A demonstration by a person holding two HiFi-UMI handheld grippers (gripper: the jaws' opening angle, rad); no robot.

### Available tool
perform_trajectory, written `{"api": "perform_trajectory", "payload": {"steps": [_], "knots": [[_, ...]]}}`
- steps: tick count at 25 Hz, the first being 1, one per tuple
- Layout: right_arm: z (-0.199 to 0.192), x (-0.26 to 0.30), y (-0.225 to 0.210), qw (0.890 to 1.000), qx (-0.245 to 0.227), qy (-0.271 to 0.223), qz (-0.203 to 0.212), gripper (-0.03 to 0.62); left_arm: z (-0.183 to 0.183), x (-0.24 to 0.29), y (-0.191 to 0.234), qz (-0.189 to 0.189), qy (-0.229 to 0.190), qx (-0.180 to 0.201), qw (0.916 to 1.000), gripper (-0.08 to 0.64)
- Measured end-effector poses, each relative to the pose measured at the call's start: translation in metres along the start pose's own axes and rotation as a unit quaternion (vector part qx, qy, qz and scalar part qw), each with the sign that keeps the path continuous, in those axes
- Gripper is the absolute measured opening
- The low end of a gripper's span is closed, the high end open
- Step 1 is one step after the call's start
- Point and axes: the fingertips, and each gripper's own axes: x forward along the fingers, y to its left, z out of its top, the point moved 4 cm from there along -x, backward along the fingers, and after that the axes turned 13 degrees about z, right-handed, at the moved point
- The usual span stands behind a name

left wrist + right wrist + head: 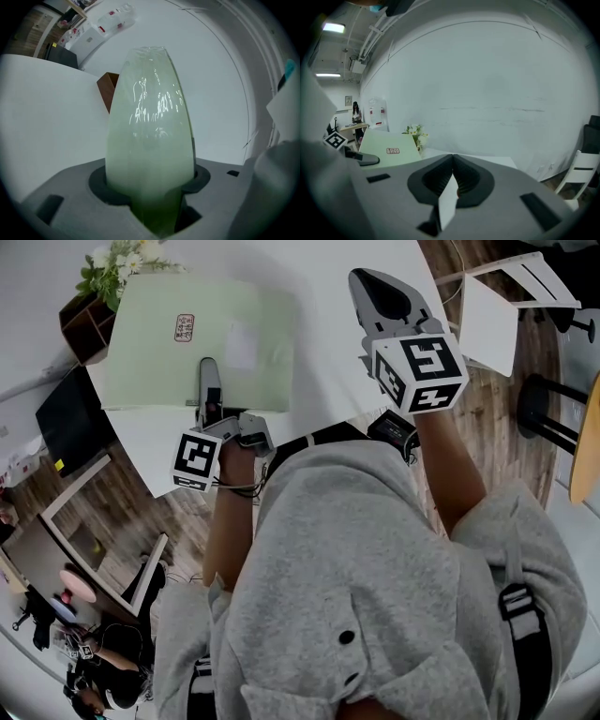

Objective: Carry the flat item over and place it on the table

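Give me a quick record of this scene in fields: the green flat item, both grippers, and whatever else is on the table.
Flat item: pale green sheet with a red stamp, over the white table
Left gripper: jaws shut on the sheet's near edge
Right gripper: jaws together, empty, apart from the sheet
Also there: flowers beside a brown box at the far corner

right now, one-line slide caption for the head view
Left gripper clamps the pale green folder at its near edge over the white table
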Motion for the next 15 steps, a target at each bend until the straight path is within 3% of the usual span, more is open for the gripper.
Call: {"api": "perform_trajectory", "payload": {"steps": [2,7,15], "knots": [[0.0,0.0,0.003,1.0,-0.001,0.0,0.0,0.026,-0.004,-0.005,0.002,-0.007,0.002,-0.007,1.0,0.267],[0.001,0.001,0.009,1.0,-0.003,0.002,0.0,0.026,-0.015,-0.014,-0.001,-0.039,0.012,-0.08,0.996,0.267],[0.001,-0.004,0.021,1.0,-0.004,-0.002,0.0,0.026,-0.018,-0.032,-0.002,-0.054,0.018,-0.092,0.9941,0.267]]}}
